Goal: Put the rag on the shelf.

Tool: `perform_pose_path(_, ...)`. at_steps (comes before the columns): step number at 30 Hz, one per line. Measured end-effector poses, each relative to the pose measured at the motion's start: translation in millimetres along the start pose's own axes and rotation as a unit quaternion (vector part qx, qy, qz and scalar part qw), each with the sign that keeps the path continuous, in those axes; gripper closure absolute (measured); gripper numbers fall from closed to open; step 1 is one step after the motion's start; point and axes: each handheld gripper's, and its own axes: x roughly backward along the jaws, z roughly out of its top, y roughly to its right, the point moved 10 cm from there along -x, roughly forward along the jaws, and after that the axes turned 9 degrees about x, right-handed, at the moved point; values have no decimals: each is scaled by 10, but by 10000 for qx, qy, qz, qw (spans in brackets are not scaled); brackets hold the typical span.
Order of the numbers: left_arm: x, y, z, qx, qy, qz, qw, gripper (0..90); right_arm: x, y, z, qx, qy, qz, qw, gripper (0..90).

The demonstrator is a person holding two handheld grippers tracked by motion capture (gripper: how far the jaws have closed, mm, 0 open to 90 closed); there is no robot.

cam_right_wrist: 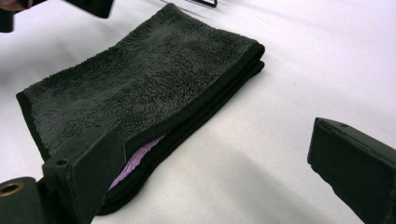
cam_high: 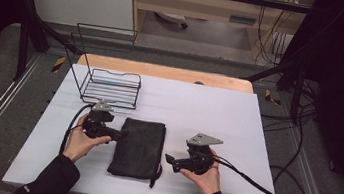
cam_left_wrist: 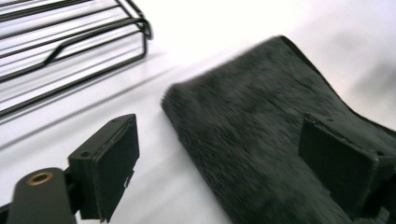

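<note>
Bright glare off white table [cam_high: 199, 105], dim surroundings (left gripper view motion-blurred)

High view looks forward and down from above the person's side, taking in the whole white table [cam_high: 238, 116] with the folded black towel [cam_high: 139, 147] near its front edge. Left gripper view sits low, close at the towel [cam_left_wrist: 261, 140]'s left edge, facing across it. Right gripper view, equally near, faces the towel [cam_right_wrist: 140, 79] from its right. All three share the towel
</note>
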Motion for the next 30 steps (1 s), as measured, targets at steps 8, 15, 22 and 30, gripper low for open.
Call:
perform_pose_path(8, -198, -170, 15, 164, -92, 273, 9995, 226, -27, -9, -31, -13, -70, 4, 10000, 45)
perform_pose_path(15, -311, -197, -22, 274, -216, 229, 9991, 394, -35, -8, -31, -31, -67, 3, 10000, 47)
perform_pose_path(22, -399, -168, -66, 435, -333, 85, 9985, 563, -57, 19, -21, -113, -49, -34, 9999, 56)
perform_pose_path(30, -422, -121, -91, 466, -380, -57, 9982, 697, -123, 82, 15, -261, -39, -102, 9996, 61)
